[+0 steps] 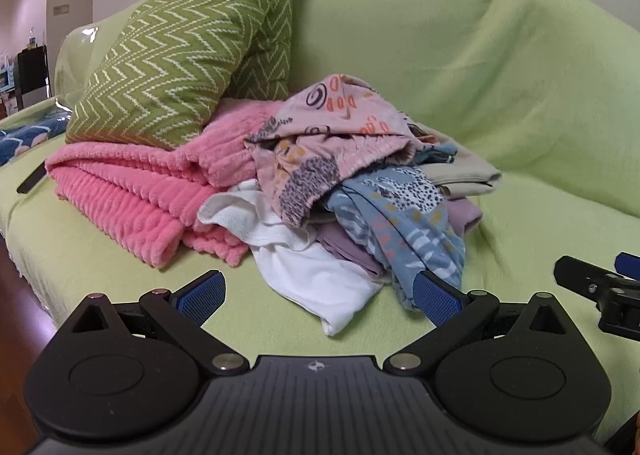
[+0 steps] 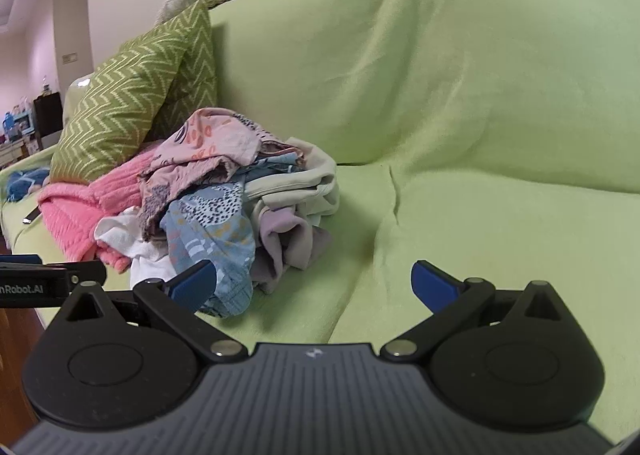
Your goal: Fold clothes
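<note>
A heap of unfolded clothes lies on the green-covered sofa seat: a pink patterned piece on top, a blue patterned one, a white one, a mauve one and a beige one. My left gripper is open just in front of the heap, with the white piece's edge between its fingers but not touched. The same heap shows left of centre in the right wrist view. My right gripper hangs open over the bare seat, its left finger near the blue piece.
A folded pink fleece blanket lies left of the heap under two green zigzag cushions. A dark flat object lies on the seat's left. The sofa back rises behind. Bare seat spreads to the right.
</note>
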The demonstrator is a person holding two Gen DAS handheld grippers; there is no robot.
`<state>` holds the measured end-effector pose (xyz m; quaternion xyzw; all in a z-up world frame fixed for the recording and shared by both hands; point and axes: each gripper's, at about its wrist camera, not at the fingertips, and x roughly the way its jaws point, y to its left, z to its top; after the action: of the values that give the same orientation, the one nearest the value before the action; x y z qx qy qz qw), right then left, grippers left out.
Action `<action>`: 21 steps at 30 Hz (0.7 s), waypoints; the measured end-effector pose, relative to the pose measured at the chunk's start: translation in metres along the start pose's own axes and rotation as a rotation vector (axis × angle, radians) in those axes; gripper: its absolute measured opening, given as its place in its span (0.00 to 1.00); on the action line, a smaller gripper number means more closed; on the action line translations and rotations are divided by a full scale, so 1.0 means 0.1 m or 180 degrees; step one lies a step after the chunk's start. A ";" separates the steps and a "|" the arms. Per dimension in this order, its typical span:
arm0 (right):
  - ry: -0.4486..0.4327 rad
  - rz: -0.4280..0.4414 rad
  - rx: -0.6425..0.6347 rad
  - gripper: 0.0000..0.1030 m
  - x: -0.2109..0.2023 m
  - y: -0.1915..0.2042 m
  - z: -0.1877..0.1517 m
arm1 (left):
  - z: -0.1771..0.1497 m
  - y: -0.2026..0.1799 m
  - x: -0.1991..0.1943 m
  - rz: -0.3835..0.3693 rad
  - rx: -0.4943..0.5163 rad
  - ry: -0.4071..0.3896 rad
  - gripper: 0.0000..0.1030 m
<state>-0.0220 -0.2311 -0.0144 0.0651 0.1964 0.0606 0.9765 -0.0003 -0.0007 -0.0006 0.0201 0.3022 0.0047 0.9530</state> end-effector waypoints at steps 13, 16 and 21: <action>0.0127 -0.0112 -0.0210 1.00 -0.03 0.00 -0.03 | -0.15 -0.13 0.00 -0.0234 0.0052 -0.0210 1.00; 0.0106 -0.0110 -0.0232 1.00 -0.04 0.01 -0.03 | -0.18 -0.15 0.01 -0.0184 0.0169 -0.0265 1.00; 0.0087 -0.0116 -0.0245 1.00 -0.04 0.01 -0.05 | -0.19 -0.10 -0.01 -0.0263 0.0175 -0.0381 1.00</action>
<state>-0.0275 -0.2305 -0.0174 0.0231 0.2083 0.0513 0.9764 -0.0121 -0.0105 -0.0156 0.0341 0.2453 -0.0442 0.9678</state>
